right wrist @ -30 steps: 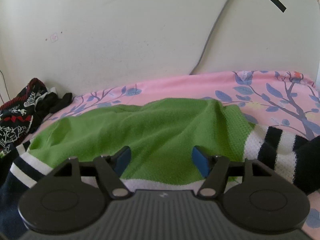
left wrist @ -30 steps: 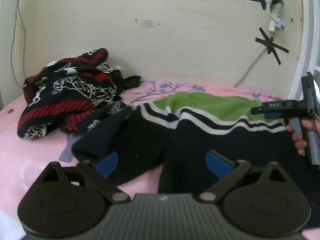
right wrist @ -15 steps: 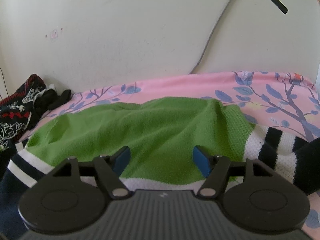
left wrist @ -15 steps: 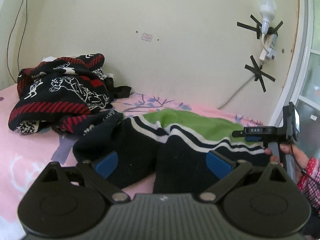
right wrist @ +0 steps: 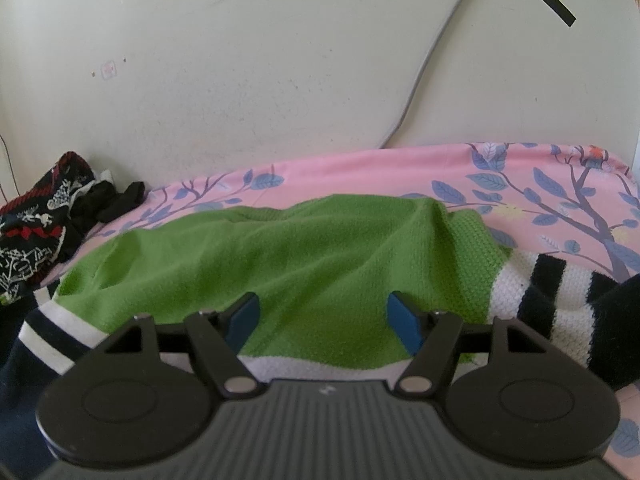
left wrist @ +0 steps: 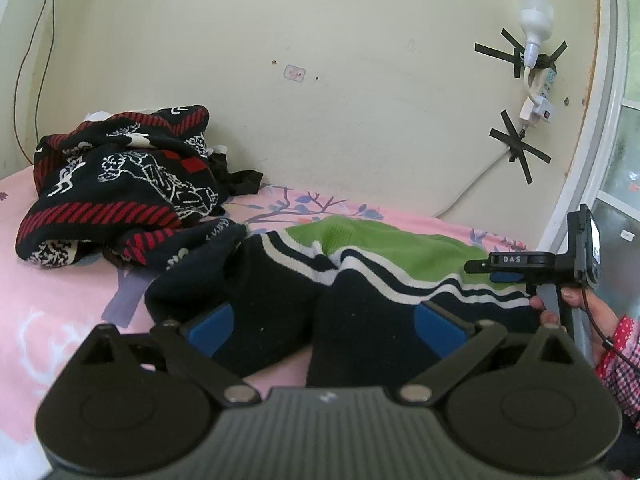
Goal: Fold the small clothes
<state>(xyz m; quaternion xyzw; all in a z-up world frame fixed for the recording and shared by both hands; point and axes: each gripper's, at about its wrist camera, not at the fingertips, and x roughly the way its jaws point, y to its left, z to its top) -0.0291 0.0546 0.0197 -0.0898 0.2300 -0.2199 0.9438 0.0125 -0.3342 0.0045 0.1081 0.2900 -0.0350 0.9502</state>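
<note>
A small knit sweater, navy with white stripes and a green top [left wrist: 384,248], lies rumpled on the pink floral bedsheet [left wrist: 52,304]. My left gripper [left wrist: 326,322] is open, its blue pads over the navy part. My right gripper [right wrist: 322,320] is open and empty above the green part [right wrist: 288,256]; it shows from the side in the left wrist view [left wrist: 504,272], at the sweater's right end, held by a hand.
A heap of black, red and white patterned clothes [left wrist: 120,184] lies at the back left against the cream wall; it shows in the right wrist view too [right wrist: 36,216]. A bulb and taped cable [left wrist: 532,64] hang on the wall. A window frame [left wrist: 592,160] stands at right.
The left gripper has drawn back and tilted up, so the wall and clothes heap show more. The right gripper has shifted slightly. Both stay open.
</note>
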